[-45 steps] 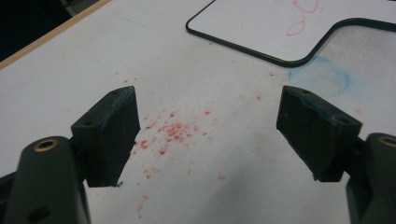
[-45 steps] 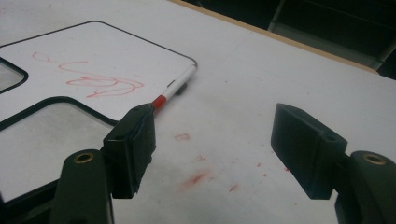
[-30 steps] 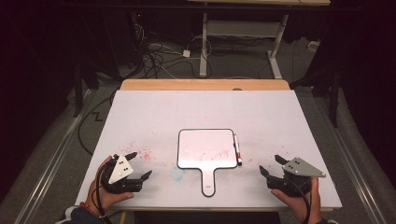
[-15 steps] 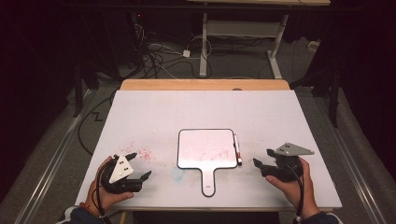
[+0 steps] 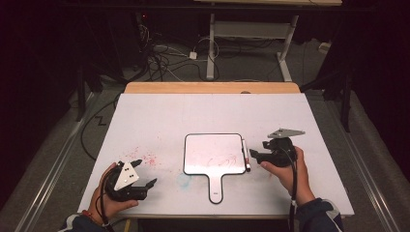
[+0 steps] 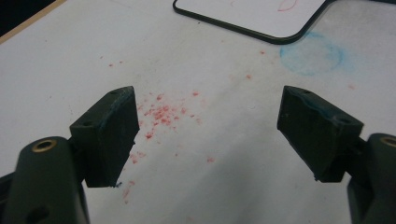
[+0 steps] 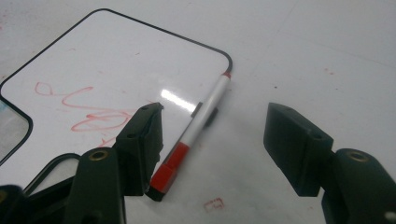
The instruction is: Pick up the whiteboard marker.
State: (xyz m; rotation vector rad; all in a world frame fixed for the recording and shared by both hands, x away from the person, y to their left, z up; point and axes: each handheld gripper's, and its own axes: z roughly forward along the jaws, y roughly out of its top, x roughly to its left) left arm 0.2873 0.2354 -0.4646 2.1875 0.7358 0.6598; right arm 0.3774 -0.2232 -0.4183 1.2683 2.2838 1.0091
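A small white board (image 5: 215,153) with a black rim and a short handle lies flat mid-table, with faint red scribbles (image 7: 88,114) on it. A white marker with a red cap (image 5: 245,154) (image 7: 201,121) lies along the board's right edge. My right gripper (image 5: 258,152) (image 7: 215,116) hovers at the marker with its jaws either side of it. The left pad is close to the red cap, and neither pad presses. These jaws have just been closing a little. My left gripper (image 5: 146,172) (image 6: 208,100) rests open near the front left, with nothing between its jaws.
Red specks (image 6: 161,114) and a round blue smudge (image 6: 310,58) mark the white table (image 5: 159,116) between the left gripper and the board. A wooden strip (image 5: 212,87) runs along the far edge. Cables and desk legs stand on the floor beyond.
The right gripper has moved left and slightly away from the person, from the front right corner to the marker. The left gripper has stayed in place.
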